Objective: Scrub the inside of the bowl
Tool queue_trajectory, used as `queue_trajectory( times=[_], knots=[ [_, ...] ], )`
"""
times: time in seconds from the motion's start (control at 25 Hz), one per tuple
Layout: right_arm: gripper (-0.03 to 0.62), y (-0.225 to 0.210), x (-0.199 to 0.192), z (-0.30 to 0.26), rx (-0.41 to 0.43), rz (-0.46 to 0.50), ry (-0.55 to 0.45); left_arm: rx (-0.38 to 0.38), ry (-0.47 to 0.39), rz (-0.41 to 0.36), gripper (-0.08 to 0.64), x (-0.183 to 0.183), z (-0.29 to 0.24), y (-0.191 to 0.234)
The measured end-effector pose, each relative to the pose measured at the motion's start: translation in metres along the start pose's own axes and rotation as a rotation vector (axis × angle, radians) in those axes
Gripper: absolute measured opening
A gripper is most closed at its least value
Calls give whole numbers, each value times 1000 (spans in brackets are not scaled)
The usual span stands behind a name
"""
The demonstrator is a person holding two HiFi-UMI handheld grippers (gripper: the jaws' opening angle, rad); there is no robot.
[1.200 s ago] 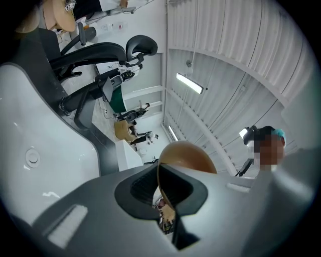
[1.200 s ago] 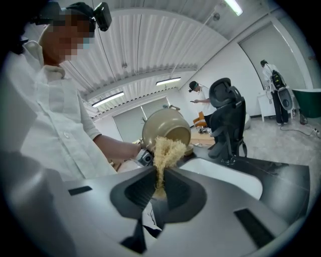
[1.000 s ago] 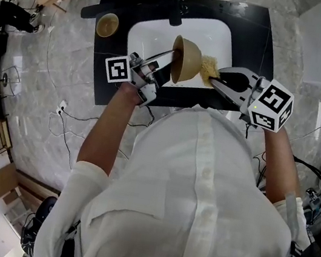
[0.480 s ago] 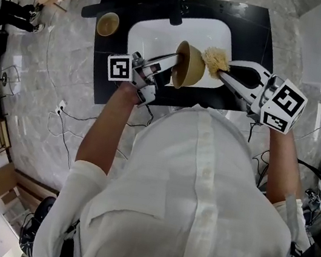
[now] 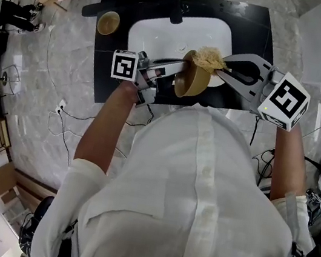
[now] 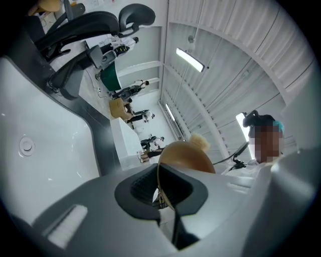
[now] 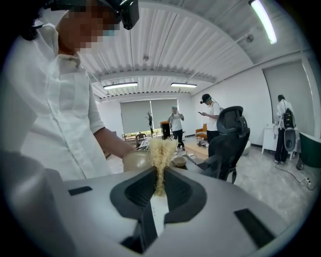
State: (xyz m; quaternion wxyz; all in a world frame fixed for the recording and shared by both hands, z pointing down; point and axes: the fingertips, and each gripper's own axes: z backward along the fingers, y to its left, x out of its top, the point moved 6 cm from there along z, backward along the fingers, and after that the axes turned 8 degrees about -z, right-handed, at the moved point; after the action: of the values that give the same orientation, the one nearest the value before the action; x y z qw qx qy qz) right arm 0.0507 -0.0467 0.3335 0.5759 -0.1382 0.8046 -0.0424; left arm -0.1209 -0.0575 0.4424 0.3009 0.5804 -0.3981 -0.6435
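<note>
The left tongs (image 5: 182, 66) are being clamped on the stiff, likely slippery bowl (image 5: 193, 82) at its rim; the right tongs (image 5: 221, 68), on the soft scrubber (image 5: 210, 58).

bowl (image 5: 192, 80) dropped lower, scrubber (image 5: 208, 57) now at its mouth

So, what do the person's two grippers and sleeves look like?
The left gripper and the right gripper are both light grey, with black lining inside the jaws. Each carries a white cube printed with black square markers. The person wears a white buttoned shirt whose sleeves leave the forearms bare.
</note>
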Motion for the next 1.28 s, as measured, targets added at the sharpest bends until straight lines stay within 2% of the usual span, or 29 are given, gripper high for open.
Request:
queue_trajectory(
  times=[0.12, 0.28, 0.48, 0.76, 0.88, 1.04, 1.28],
  knots=[
    [35, -4, 3, -4, 9, 8, 18, -24, 65, -35, 15, -4, -7, -11],
    [35, -10, 3, -8, 29, -2, 31, -53, 66, -38, 15, -3, -11, -20],
    [35, -15, -13, -21, 67, -65, 28, -83, 60, -63, 15, -4, -15, -29],
    [35, -10, -31, -36, 95, -113, 55, -104, -18, -70, 15, 4, -14, -41],
    [35, -8, -37, -40, 98, -142, 53, -91, -42, -84, 15, 10, -13, -43],
    [35, -5, -45, -42, 96, -173, 60, -66, -114, -77, 15, 23, -2, -41],
    [35, 11, -55, -50, 138, -160, 138, -42, -221, -45, 15, 40, 6, -34]
  ],
)
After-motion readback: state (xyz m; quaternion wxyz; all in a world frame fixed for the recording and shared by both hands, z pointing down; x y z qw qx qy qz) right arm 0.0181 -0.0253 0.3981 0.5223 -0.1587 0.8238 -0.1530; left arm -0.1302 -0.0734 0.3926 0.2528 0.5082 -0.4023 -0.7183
